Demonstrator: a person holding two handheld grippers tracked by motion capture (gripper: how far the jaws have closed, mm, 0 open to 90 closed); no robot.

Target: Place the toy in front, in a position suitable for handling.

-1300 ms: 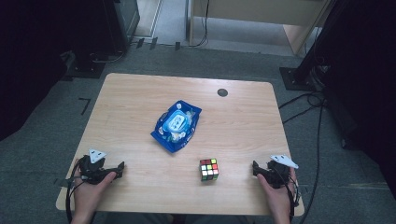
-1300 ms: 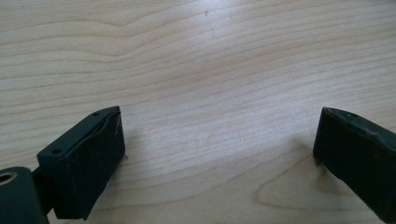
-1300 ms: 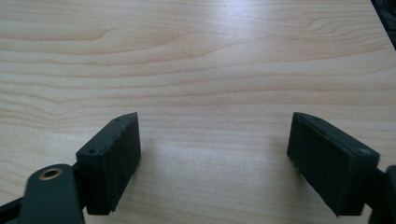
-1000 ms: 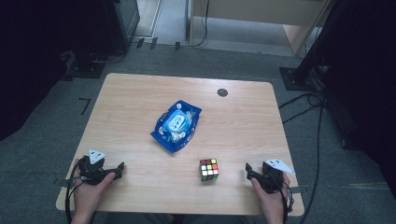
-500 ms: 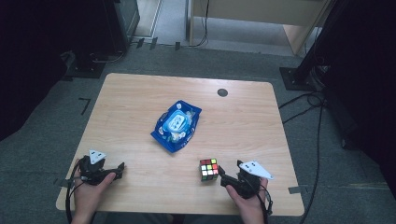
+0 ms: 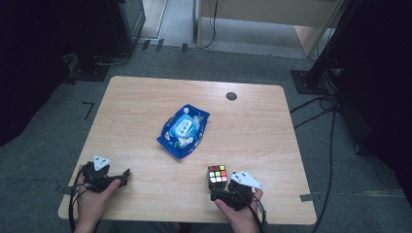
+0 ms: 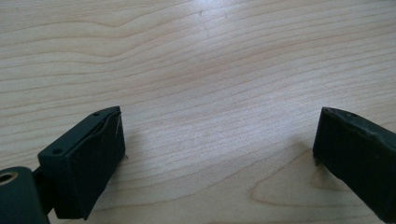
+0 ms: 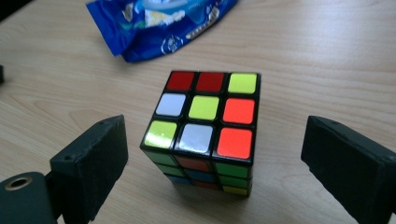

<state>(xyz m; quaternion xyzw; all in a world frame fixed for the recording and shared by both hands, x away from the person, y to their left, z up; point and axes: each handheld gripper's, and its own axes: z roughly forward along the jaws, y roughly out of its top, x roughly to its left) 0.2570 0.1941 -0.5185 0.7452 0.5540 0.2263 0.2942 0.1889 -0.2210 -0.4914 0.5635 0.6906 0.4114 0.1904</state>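
A scrambled Rubik's cube (image 6: 217,175) (image 8: 205,126) stands on the wooden table (image 6: 145,97) near its front edge, right of centre. My right gripper (image 6: 219,188) (image 8: 212,135) sits just behind it. Its jaws have just been opening and now stand wide on either side of the cube, with the pads not touching it. A blue pack of wet wipes (image 6: 183,130) (image 8: 159,23) lies mid-table beyond the cube. At the front left, my left gripper (image 6: 124,177) (image 7: 217,126) rests low and open, with bare wood between its jaws.
A small dark round cap (image 6: 231,96) is set in the tabletop at the back right. Black stands and cables (image 6: 320,104) crowd the floor to the right of the table. The table's front edge runs just under both hands.
My right gripper has slid left along the front edge, from the table's right corner up to the cube. The left gripper, the cube and the wipes pack have stayed put.
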